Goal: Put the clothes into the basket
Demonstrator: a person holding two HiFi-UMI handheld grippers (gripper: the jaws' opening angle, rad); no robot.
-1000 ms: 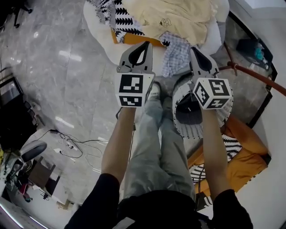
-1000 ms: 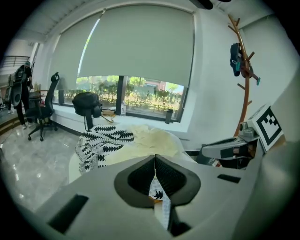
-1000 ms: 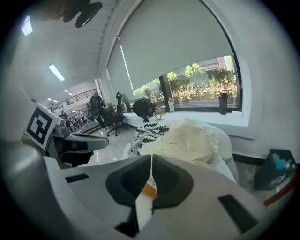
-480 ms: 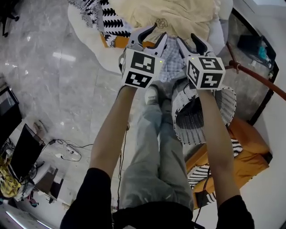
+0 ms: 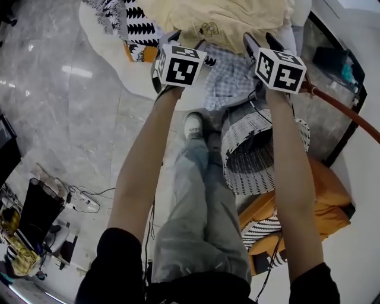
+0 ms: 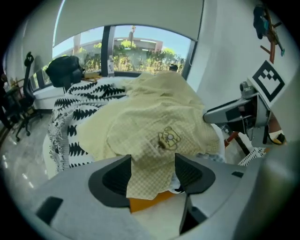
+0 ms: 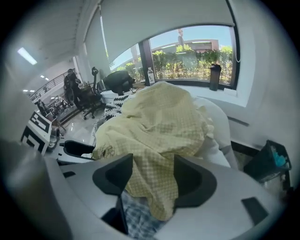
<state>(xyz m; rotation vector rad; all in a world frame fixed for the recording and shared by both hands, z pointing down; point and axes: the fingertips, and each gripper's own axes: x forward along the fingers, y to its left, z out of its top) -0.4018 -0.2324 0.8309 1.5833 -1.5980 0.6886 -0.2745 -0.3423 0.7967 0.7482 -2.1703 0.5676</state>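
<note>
A pale yellow checked garment (image 5: 219, 18) tops a pile of clothes on a white round seat (image 5: 119, 56). A blue checked cloth (image 5: 228, 74) hangs below it, over a black-and-white woven basket (image 5: 255, 122). My left gripper (image 5: 185, 41) is at the garment's front hem, jaws opening. The hem (image 6: 152, 173) hangs between them, and the pads do not press on it. My right gripper (image 5: 261, 40) is at the garment's right side, jaws opening too. A yellow fold (image 7: 157, 187) lies between them unpressed, with the blue cloth (image 7: 136, 220) beneath it.
A black-and-white patterned cloth (image 5: 133, 18) lies at the pile's left. The person's legs (image 5: 202, 196) stand beside the basket. Orange cushions (image 5: 323, 202) lie to the right and a reddish rail (image 5: 341, 104) crosses behind. Cables (image 5: 89, 199) trail over the marble floor.
Both grippers have moved forward and down from over the basket to the clothes pile. Their jaws were shut a second ago and now stand apart around the yellow garment.
</note>
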